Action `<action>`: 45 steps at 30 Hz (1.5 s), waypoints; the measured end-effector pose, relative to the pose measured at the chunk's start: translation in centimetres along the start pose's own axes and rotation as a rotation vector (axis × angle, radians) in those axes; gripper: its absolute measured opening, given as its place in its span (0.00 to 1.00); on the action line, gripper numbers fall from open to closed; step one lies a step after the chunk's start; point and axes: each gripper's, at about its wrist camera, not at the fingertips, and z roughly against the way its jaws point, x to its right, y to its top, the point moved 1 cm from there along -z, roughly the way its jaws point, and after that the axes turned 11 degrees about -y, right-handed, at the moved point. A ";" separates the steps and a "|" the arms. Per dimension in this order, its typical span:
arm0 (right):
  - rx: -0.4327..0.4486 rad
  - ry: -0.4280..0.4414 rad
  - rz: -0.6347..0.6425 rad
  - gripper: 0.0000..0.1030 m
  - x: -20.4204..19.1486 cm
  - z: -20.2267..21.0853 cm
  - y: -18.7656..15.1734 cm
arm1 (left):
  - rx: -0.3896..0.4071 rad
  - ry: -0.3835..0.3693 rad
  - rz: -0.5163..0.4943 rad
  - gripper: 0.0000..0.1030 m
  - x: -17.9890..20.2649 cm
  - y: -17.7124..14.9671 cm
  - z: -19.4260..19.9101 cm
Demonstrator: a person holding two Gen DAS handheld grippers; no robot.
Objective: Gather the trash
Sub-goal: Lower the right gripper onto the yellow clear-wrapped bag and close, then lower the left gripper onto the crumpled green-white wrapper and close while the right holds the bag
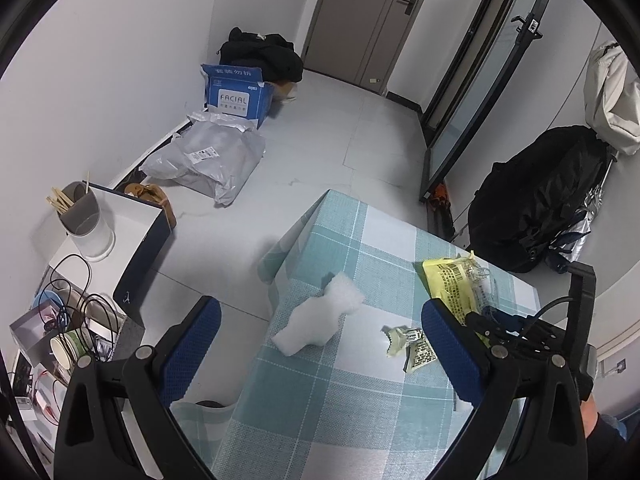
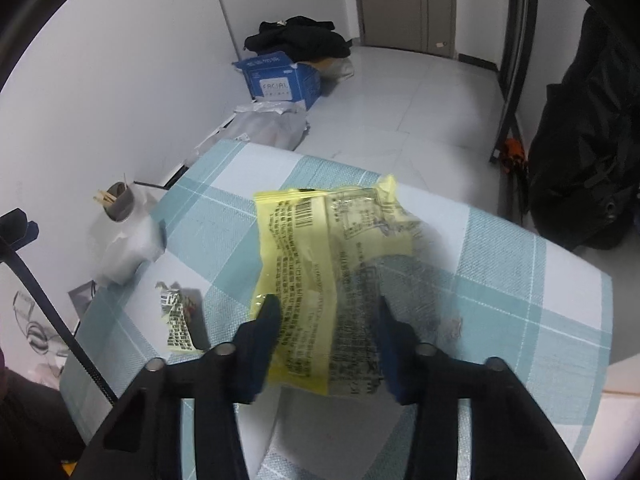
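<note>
A yellow snack bag [image 2: 332,272] with black print lies between my right gripper's [image 2: 326,312] blue fingers, which stand on either side of it, slightly apart, above the checked tablecloth [image 2: 520,288]. The bag also shows in the left wrist view [image 1: 456,284], with the right gripper behind it. A small crumpled wrapper [image 2: 176,316] lies on the cloth to the left; it also shows in the left wrist view [image 1: 412,344]. A white foam piece [image 1: 320,316] lies near the table's left edge. My left gripper [image 1: 320,340] is open and empty above the table.
A grey cup with sticks [image 1: 80,216] stands on a white box left of the table. A blue carton [image 1: 236,96], a grey plastic bag [image 1: 208,160] and black clothes [image 1: 260,56] lie on the floor by the wall. A black bag [image 1: 540,200] stands at the right.
</note>
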 end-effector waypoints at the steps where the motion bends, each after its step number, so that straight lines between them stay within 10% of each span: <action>1: 0.004 0.000 -0.001 0.34 0.0 0.1 0.0 | -0.001 -0.001 0.002 0.96 0.1 0.0 -0.1; 4: 0.012 0.012 -0.006 0.27 0.1 0.5 -0.1 | -0.006 -0.004 0.009 0.96 0.0 -0.1 -0.1; 6: 0.009 0.013 0.004 0.02 -0.1 0.5 -0.1 | -0.009 0.000 0.008 0.96 0.0 -0.2 -0.2; 30: 0.066 0.153 -0.129 0.00 2.1 3.8 0.6 | -0.042 -0.013 0.013 0.96 0.9 -0.4 -1.4; 45: 0.139 0.174 -0.211 0.00 5.2 6.9 0.0 | -0.232 -0.089 -0.060 0.96 4.8 -2.4 -6.0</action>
